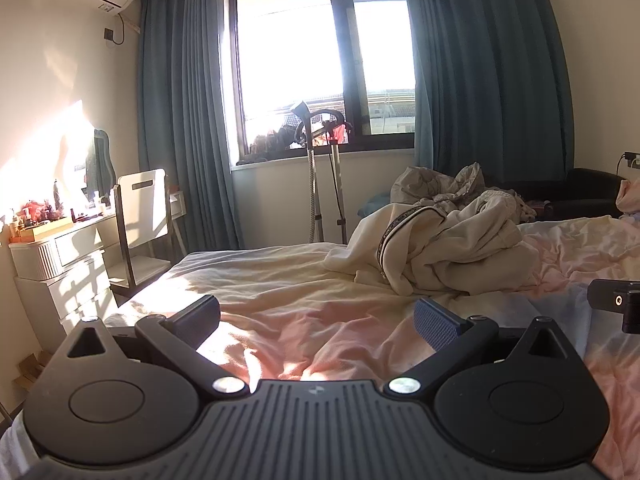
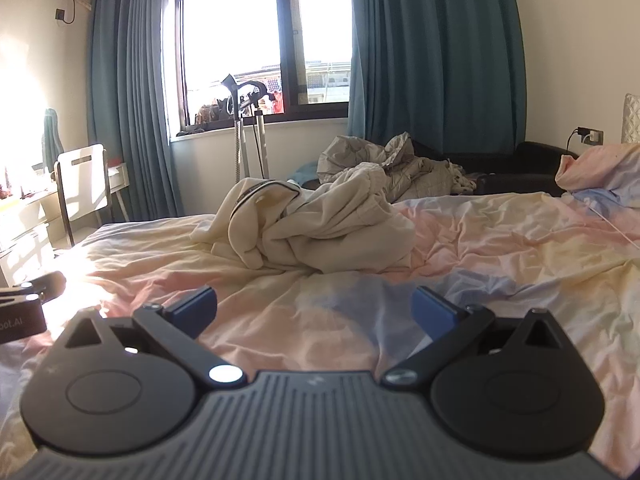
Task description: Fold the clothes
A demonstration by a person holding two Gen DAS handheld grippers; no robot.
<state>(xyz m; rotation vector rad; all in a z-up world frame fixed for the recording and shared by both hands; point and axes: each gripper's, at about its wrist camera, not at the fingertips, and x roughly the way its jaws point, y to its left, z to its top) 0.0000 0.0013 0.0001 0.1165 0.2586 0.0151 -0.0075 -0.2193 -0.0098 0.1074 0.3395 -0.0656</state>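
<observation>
1 cream garment [image 2: 316, 228] (crumpled) | bed [image 2: 500, 240] | 2 tongs [image 1: 316, 320] [image 2: 314, 312] agape

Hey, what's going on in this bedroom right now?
A person is holding two handheld grippers over a bed, about to fold clothes. Both the left gripper and the right gripper are open and empty, their fingers spread above the pastel bedsheet. A crumpled cream garment lies in a heap on the bed ahead of them, untouched. More rumpled grey fabric sits behind it near the window. No folding has started yet.
</observation>
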